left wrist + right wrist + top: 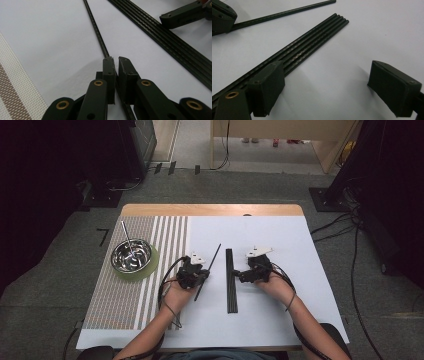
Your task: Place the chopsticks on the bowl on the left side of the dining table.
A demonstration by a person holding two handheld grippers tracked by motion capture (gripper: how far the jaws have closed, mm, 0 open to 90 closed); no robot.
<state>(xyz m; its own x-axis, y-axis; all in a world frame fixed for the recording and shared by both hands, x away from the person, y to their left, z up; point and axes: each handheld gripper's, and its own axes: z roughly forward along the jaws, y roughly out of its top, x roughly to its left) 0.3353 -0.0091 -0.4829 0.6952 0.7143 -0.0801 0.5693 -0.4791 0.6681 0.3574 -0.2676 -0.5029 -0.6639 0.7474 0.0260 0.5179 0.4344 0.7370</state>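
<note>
A bundle of several thin black rods (231, 282) lies side by side on the white mat (280, 245), also seen as the bundle (312, 42) and the bundle (162, 37). My left gripper (201, 274) is shut on a single black rod (212, 260) that slants left of the bundle; the left gripper (116, 62) pinches the rod (96, 27) low on its length. My right gripper (240, 274) sits just right of the bundle. The right gripper (324, 75) stands wide open, its left jaw over the bundle's edge, nothing between the jaws.
A steel bowl (131, 255) with a thin rod standing in it rests on a green coaster (150, 270) on the striped placemat (115, 300) at the left. Cables and dark stands ring the table on the floor.
</note>
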